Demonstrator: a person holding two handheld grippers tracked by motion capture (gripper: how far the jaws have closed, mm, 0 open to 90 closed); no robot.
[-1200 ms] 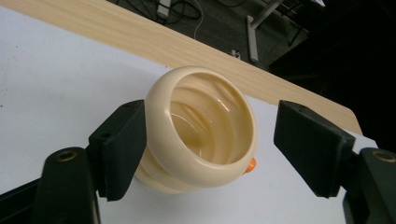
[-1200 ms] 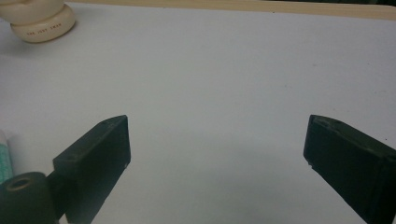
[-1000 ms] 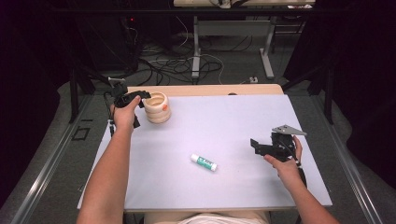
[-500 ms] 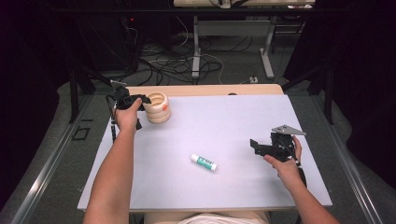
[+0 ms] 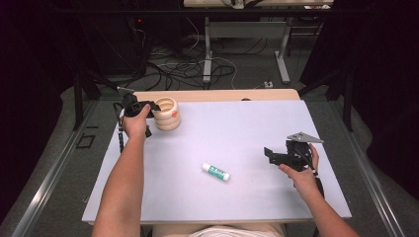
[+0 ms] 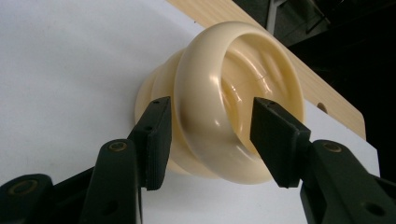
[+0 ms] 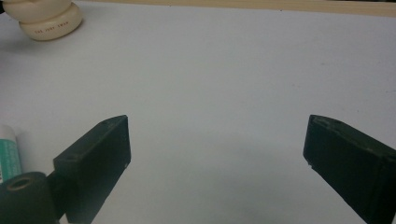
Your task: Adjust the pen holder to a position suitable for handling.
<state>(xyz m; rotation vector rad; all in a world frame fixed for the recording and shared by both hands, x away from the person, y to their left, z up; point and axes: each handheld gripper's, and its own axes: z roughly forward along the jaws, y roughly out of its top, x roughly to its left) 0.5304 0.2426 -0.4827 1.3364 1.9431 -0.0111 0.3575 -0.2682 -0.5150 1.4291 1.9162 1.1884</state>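
Note:
A cream ribbed cup (image 5: pixel 167 113) stands at the far left of the white board (image 5: pixel 247 123). My left gripper (image 5: pixel 150 105) reaches it from the left. In the left gripper view its jaws (image 6: pixel 211 112) straddle the cup's rim (image 6: pixel 210 79), one pad in the groove outside, the other over the mouth; they have just been closing, with a little gap still showing. A white and green glue stick (image 5: pixel 215 172) lies mid-board. My right gripper (image 5: pixel 268 154) rests at the right, open and empty (image 7: pixel 217 130), with the glue stick (image 7: pixel 8 149) to its left and the cup (image 7: pixel 46 18) far off.
The white board lies on a wooden table whose bare edge (image 5: pixel 217 95) shows behind it. Beyond the table are floor cables and table legs (image 5: pixel 207 54). Between the glue stick and the far edge the board is bare.
The left gripper's jaws have drawn in around the cup's rim. The right gripper and the glue stick have stayed put.

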